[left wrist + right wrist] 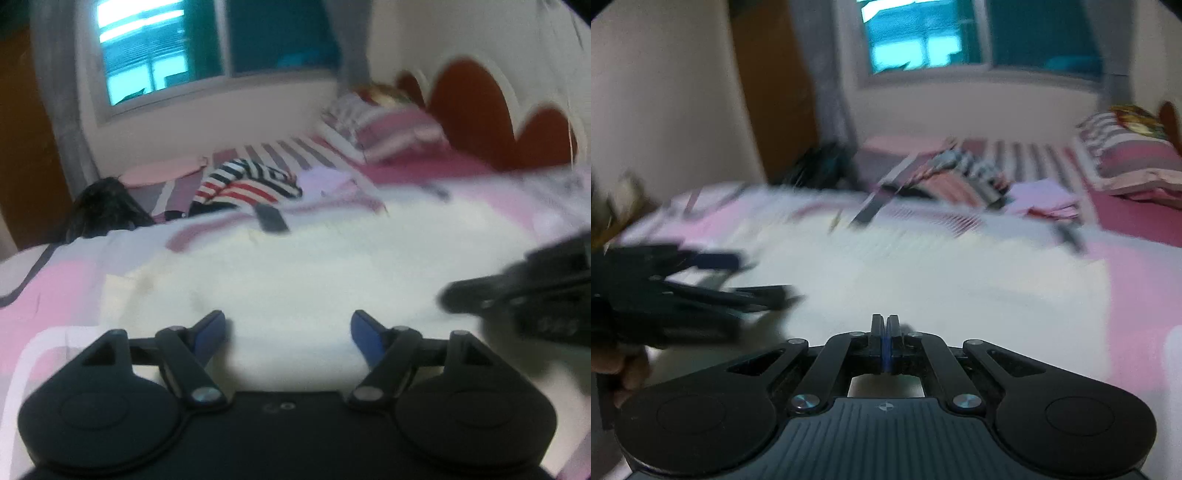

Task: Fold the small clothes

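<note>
A white cloth [295, 266] lies spread on the bed in front of both grippers; it also shows in the right wrist view [923, 273]. My left gripper [288, 328] is open and empty just above its near edge. My right gripper [884, 328] is shut, with nothing visible between its fingers; it shows blurred at the right in the left wrist view [458, 295]. The left gripper appears blurred at the left in the right wrist view [768, 291]. A striped garment [247, 182] and a folded pale pink garment [325, 181] lie farther back.
The bed has a pink and white cover [55, 288]. A dark flat object [271, 218] lies beyond the white cloth. Striped pillows [388, 133] lean by a red headboard [472, 107]. A dark bag [103, 210] sits at the far left, below a window [147, 55].
</note>
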